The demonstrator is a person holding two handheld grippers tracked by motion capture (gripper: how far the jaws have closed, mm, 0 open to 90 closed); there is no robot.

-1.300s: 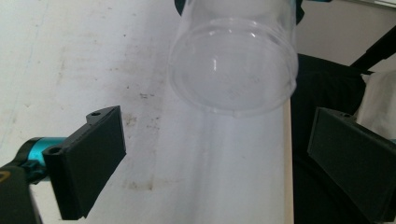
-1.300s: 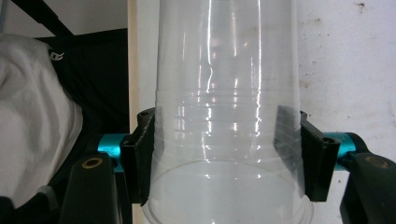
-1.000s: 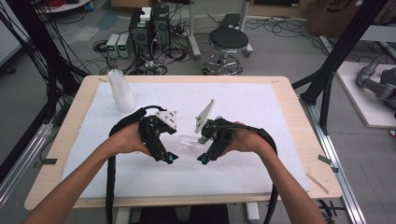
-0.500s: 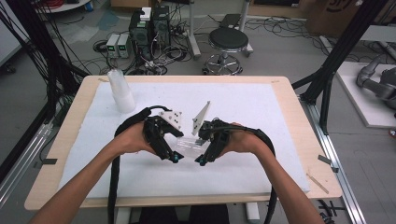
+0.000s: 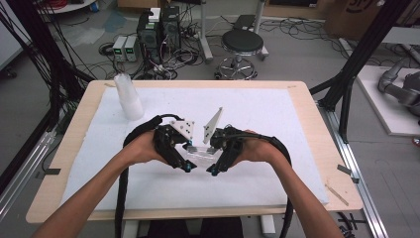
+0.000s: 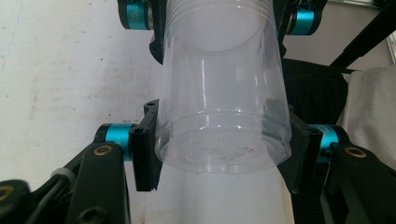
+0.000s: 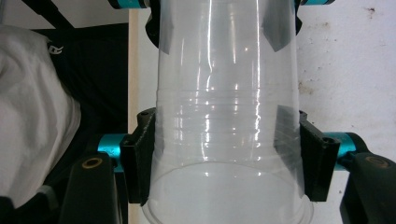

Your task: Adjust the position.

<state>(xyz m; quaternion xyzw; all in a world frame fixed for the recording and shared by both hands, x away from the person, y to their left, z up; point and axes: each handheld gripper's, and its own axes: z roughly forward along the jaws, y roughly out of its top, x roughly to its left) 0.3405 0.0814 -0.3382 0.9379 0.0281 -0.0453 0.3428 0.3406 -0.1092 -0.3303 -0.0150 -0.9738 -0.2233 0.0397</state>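
1. High view: clear plastic cup [image 5: 202, 151] lies on its side, held level between the two grippers above the white mat [image 5: 277, 129] of the counter [image 5: 307, 99]. Left gripper [image 5: 187, 167] sits at the cup's left end, right gripper [image 5: 214, 169] at its right end, their tips near each other under the cup. A stack of clear cups [image 5: 128, 97] stands upright on the mat, well apart from the held cup, behind and to its left. A stool [image 5: 241, 43] stands on the floor beyond the counter's far edge.

2. Left gripper view: cup [image 6: 224, 98] with its closed base toward the camera. The left gripper [image 6: 223, 156] has just been closing; its jaws now press on both sides of the cup near the base. The right gripper's jaws show at the far, ribbed rim end of the cup.

3. Right gripper view: cup [image 7: 229, 107] with its open rim end toward the camera. Jaws of the right gripper [image 7: 228, 156] are clamped on either side of the cup's ribbed band near the rim. The left gripper's jaws show at the cup's far end.
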